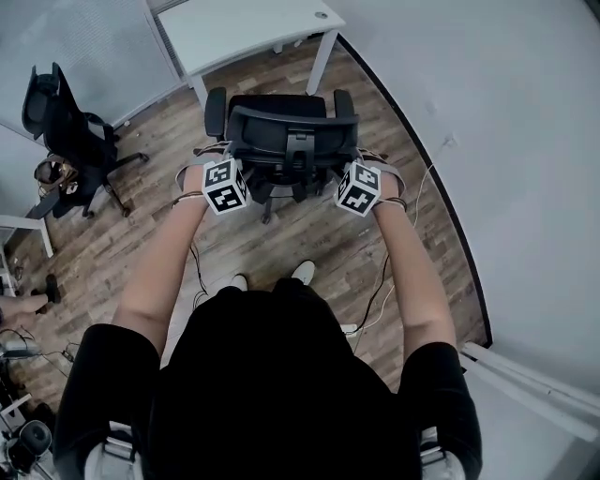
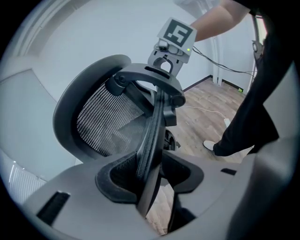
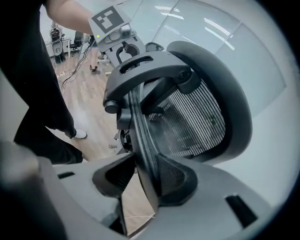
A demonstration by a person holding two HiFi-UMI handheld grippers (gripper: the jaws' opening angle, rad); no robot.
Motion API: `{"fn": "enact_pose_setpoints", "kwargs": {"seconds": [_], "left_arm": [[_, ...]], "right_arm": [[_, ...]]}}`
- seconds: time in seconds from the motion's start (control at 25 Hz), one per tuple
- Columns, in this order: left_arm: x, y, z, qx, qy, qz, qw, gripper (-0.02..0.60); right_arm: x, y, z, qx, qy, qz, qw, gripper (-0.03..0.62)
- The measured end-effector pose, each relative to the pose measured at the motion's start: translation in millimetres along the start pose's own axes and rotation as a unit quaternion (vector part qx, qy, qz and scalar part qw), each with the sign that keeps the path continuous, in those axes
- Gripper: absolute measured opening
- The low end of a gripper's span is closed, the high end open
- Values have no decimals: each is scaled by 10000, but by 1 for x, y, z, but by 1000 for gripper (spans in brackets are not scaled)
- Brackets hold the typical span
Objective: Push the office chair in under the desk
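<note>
A black mesh-back office chair (image 1: 286, 141) stands on the wood floor, its seat facing the white desk (image 1: 244, 28) at the top of the head view. I stand behind it. My left gripper (image 1: 228, 176) is on the left edge of the backrest and my right gripper (image 1: 359, 183) on the right edge. In the left gripper view the backrest's rim (image 2: 152, 126) runs between the pads of the left gripper (image 2: 150, 173), which press on both its sides. In the right gripper view the right gripper (image 3: 147, 176) clamps the opposite rim (image 3: 140, 126) the same way.
A second black chair (image 1: 66, 131) stands at the left by a glass partition. A curved white wall (image 1: 487, 141) runs close along the right. Cables (image 1: 380, 300) trail over the floor near my feet (image 1: 302, 272). The desk's white leg (image 1: 322, 61) is ahead on the right.
</note>
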State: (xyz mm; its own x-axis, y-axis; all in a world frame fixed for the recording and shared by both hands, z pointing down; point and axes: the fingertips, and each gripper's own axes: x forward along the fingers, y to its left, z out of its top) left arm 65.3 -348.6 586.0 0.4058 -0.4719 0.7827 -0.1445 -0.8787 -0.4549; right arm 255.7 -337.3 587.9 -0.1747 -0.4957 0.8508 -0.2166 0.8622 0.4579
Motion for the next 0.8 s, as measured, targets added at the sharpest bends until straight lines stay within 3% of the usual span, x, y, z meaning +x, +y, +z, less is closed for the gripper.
{"fn": "enact_pose_setpoints", "kwargs": {"seconds": [0.2, 0.8], "left_arm": [[29, 41, 18, -272, 181, 89, 9994, 164], [66, 82, 34, -766, 437, 321, 9956, 169]], "right_arm": [[21, -56, -15, -272, -139, 86, 9995, 146], [53, -121, -31, -680, -399, 109, 9968, 146]]}}
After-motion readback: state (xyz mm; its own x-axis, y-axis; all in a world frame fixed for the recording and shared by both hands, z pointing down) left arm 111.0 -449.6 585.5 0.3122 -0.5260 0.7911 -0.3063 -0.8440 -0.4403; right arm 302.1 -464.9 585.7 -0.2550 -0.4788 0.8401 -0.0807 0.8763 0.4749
